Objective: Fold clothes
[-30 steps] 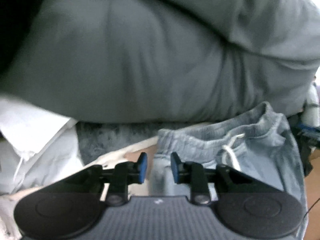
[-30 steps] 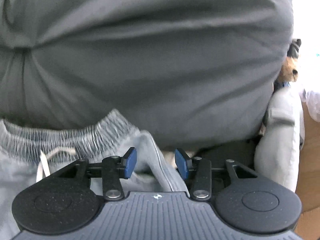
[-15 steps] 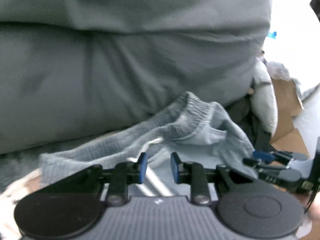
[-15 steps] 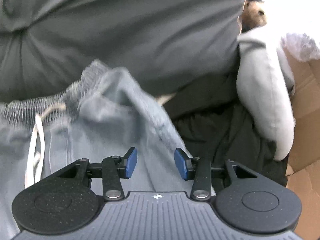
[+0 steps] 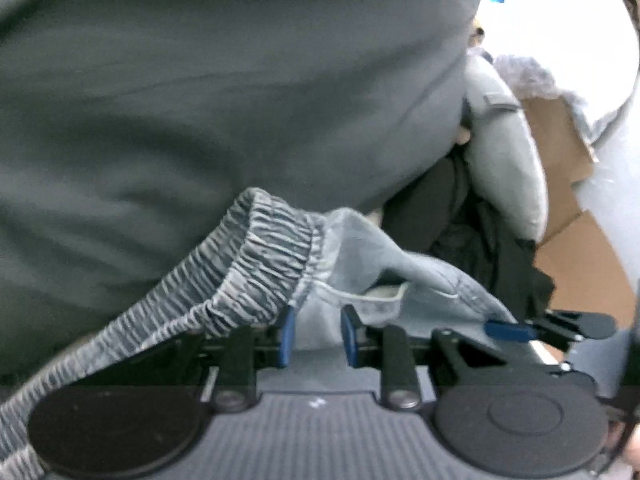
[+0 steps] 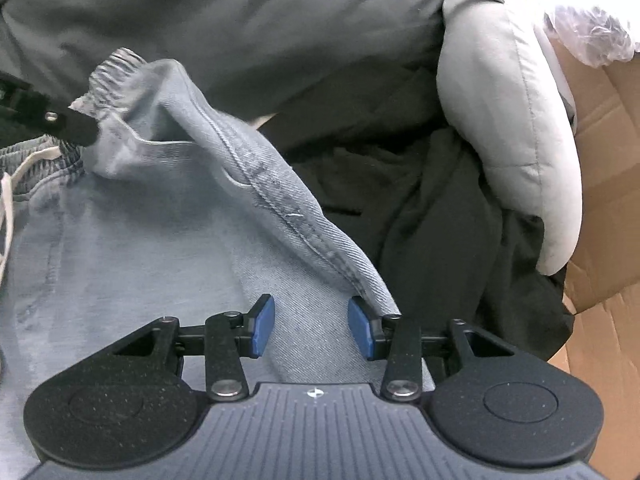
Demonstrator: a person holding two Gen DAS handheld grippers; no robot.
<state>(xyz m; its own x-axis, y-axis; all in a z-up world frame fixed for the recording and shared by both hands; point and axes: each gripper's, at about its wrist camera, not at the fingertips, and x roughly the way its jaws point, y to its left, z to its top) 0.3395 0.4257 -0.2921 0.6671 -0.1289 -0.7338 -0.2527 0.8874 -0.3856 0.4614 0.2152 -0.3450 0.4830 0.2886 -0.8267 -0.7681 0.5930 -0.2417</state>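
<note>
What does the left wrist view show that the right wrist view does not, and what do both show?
Left wrist only: the stretched elastic waistband running past the left hand-held gripper, and a white label inside the shorts.

Right wrist only: the white drawstring, the long side seam leading to the right hand-held gripper, and crumpled clear plastic.

Both: light blue shorts, dark grey duvet, pale grey cushion, black garment, cardboard box.
</note>
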